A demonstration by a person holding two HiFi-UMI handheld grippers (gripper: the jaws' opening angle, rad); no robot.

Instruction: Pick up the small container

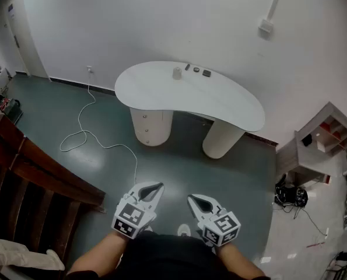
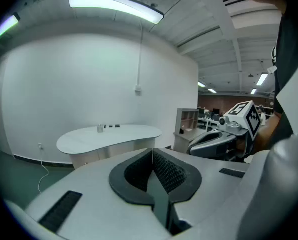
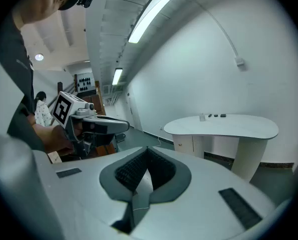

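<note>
A small pale container (image 1: 176,73) stands on the far side of a white kidney-shaped table (image 1: 220,104), and shows tiny in the left gripper view (image 2: 99,128) and the right gripper view (image 3: 202,117). My left gripper (image 1: 156,187) and right gripper (image 1: 194,199) are held low and close to my body, several steps away from the table. Both are shut with nothing between the jaws. In each gripper view the black ribbed pads (image 2: 161,170) (image 3: 138,166) meet at the tips.
Three small dark items (image 1: 196,70) lie beside the container. A white cable (image 1: 86,134) snakes over the grey-green floor left of the table. Dark wooden furniture (image 1: 27,185) is at my left, a low white shelf unit (image 1: 319,142) and tangled cables (image 1: 291,196) at my right.
</note>
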